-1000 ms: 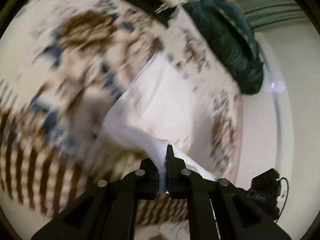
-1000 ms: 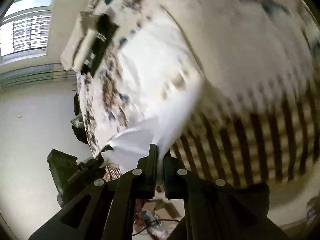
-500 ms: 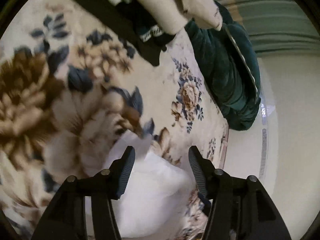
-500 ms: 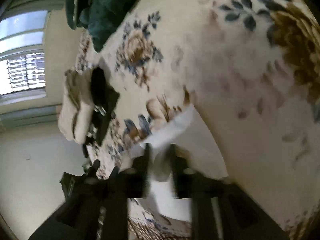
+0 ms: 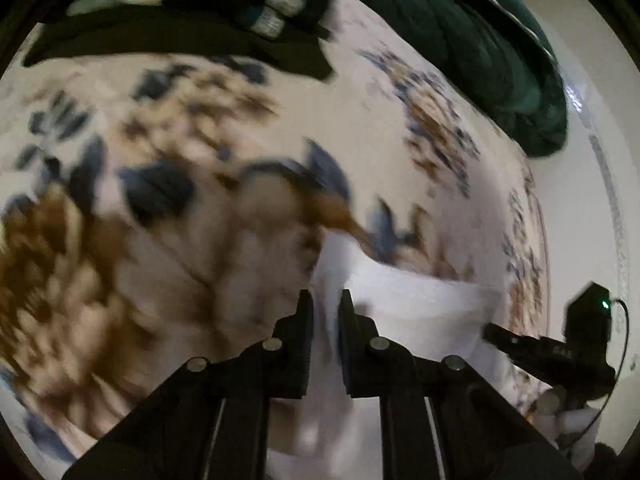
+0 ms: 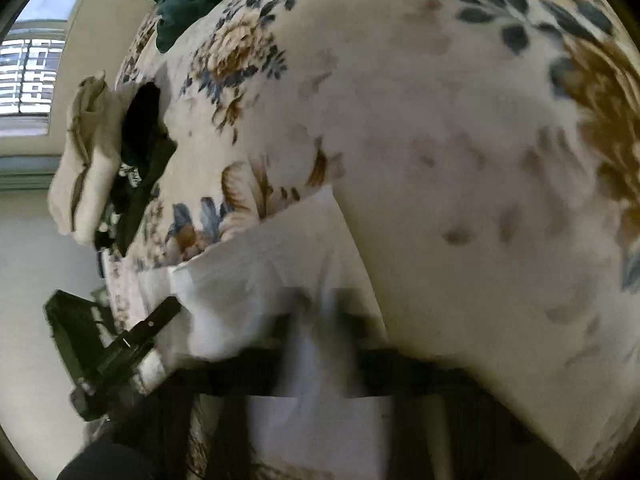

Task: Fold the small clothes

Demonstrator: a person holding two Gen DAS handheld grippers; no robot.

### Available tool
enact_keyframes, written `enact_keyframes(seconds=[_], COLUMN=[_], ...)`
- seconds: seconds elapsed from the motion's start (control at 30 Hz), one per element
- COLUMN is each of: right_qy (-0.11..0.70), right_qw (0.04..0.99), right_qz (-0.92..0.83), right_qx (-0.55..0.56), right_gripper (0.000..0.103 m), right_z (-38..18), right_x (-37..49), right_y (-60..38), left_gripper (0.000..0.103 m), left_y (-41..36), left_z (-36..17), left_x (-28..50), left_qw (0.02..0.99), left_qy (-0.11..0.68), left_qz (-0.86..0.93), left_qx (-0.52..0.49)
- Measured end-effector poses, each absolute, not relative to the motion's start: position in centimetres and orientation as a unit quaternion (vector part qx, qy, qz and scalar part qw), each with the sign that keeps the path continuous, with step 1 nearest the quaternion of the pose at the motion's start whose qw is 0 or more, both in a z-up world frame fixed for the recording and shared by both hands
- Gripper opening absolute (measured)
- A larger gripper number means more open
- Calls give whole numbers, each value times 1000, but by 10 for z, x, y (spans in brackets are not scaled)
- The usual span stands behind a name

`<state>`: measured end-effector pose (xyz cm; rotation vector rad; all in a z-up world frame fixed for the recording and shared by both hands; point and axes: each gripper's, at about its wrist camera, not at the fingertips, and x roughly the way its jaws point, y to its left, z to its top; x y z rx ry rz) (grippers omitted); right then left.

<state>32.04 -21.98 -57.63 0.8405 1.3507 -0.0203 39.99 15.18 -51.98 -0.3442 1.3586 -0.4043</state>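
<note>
A white garment (image 5: 420, 304) lies folded on the floral bedspread (image 5: 192, 92). My left gripper (image 5: 325, 308) points down at the garment's left part; its jaws are closing, and a fold of white cloth fills the narrow gap between them. The other gripper's black finger (image 5: 498, 336) reaches the garment's right edge. In the right wrist view the white garment (image 6: 260, 272) runs in between my blurred right gripper (image 6: 320, 314), whose jaws are closing on the cloth. The left gripper's finger (image 6: 160, 316) touches the garment's far edge there.
A stack of folded clothes, black (image 5: 180, 36) and beige (image 6: 88, 160), sits on the bedspread (image 6: 440, 120) beyond the garment. A dark green blanket (image 5: 480, 48) is bunched at the bed's far end. A window (image 6: 28, 80) and a pale wall lie beyond the bed's edge.
Both grippers carried the white cloth edge forward and down, opened and let it go. They have since closed on the garment again as it lies on the bedspread.
</note>
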Motion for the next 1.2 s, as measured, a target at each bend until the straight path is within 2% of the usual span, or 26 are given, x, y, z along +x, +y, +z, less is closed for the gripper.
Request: enact_keyframes(seconds=[0.13,0.17,0.2,0.27,0.3,0.37,0.43,0.47,0.5,0.53,0.6,0.63,0.67,0.77,0.83,0.87,0.9,0.93,0.97,1.03,1.07,1.1,1.13,1.17,1.2], right_qy=[598,600,603,616,619,623,621,629,636,641,644,640,637,638,640,640,640,641,638,634,645,651,657,660,656], right_qw=[720,718,715,703,699,699,701,695,688,681,687,698,705,705,692,687,679,675,675,677,669,663,656,653,658], right_qz=[-42,-46,-47,-44,-38,-34,-25,-21,-15,-6,-17,-28,-46,-71,-54,-48,-37,-29,-19,-5,0,1,2,2,-3], right_qx=[348,351,351,354,356,349,350,348,349,354,337,320,307,302,329,342,358,365,371,375,370,369,371,372,370], right_gripper=[4,4,4,8,12,45,50,50,50,49,27,6,5,4,4,5,5,14,35,57,57,57,57,48,30], right_z=[-574,-575,-575,-574,-570,-558,-550,-550,-553,-558,-562,-563,-563,-564,-563,-562,-560,-558,-553,-548,-551,-555,-560,-564,-565], right_x=[329,329,330,329,325,311,294,286,280,273,264,260,257,250,246,245,242,240,236,230,227,226,224,223,222], right_y=[-220,-221,-221,-221,-221,-219,-215,-211,-207,-202,-196,-196,-198,-208,-213,-215,-216,-216,-215,-210,-204,-200,-197,-193,-192], left_gripper=[11,19,33,49,53,53,51,44,14,7,7,7,7,12,28,40,42,42,42,40,34,12,7,6,5], left_y=[188,196,199,198,197,187,174,169,165,164,176,185,197,222,228,228,221,214,204,186,180,176,172,172,177], left_z=[-526,-522,-517,-506,-502,-501,-503,-504,-507,-510,-516,-520,-523,-522,-519,-517,-515,-515,-518,-527,-530,-529,-528,-525,-522], left_x=[412,407,398,375,359,330,312,305,300,297,297,299,301,300,294,290,285,281,278,268,262,258,255,253,253], left_qw=[723,720,713,702,696,679,685,692,700,707,721,720,717,707,692,690,687,685,682,674,680,690,698,704,711], left_qy=[638,636,638,642,646,660,658,655,651,648,646,650,654,653,655,654,653,655,663,679,676,668,663,658,652], left_qz=[-163,-165,-178,-200,-210,-222,-227,-228,-228,-223,-194,-182,-170,-160,-165,-172,-187,-201,-209,-215,-218,-221,-225,-225,-222], left_qx=[-208,-223,-230,-233,-234,-233,-215,-200,-186,-173,-155,-159,-173,-217,-253,-258,-258,-247,-226,-197,-185,-171,-150,-145,-143])
